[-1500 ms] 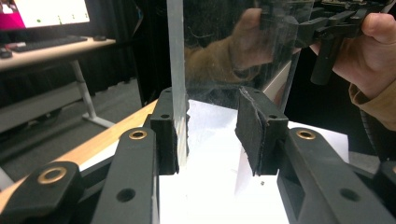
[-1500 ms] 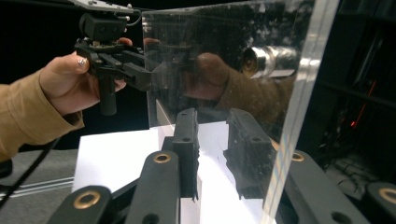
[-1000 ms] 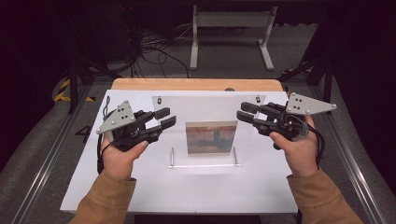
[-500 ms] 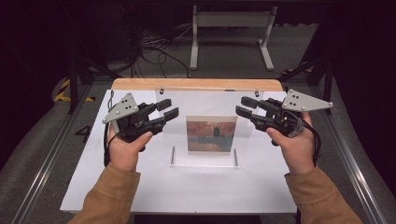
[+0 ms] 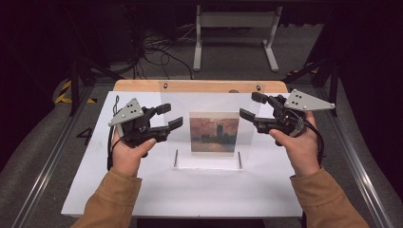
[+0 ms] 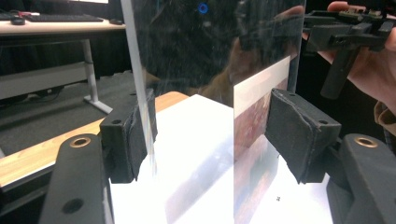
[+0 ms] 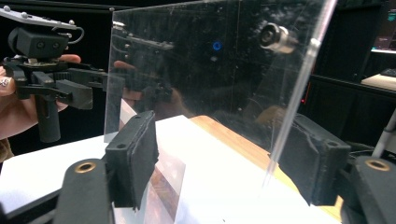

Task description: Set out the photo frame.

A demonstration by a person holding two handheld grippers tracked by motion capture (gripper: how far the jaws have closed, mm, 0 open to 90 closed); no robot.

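A clear acrylic picture frame [image 5: 211, 102] stands upright on the white table [image 5: 190, 190], with a reddish painting print [image 5: 214, 134] in its lower middle. My left gripper [image 5: 170, 115] straddles the sheet's left edge and my right gripper [image 5: 250, 105] straddles its right edge. Both pairs of jaws have just been opening. In the left gripper view the sheet's edge [image 6: 140, 93] lies close to one pad [image 6: 128, 135], with a wide gap to the other. In the right gripper view the edge [image 7: 299, 84] runs just in front of one pad [image 7: 313, 158], and the other pad stands well clear.
A wooden strip [image 5: 199, 86] borders the table's far edge. Behind it, cables and a white metal stand [image 5: 235, 28] sit on the dark floor. Metal rails [image 5: 57, 152] run along both sides of the table. The near half of the table is bare white surface.
Both grippers' jaws have spread apart at the sheet's side edges. The left hand has shifted slightly away from me. The frame stays upright in the same spot.
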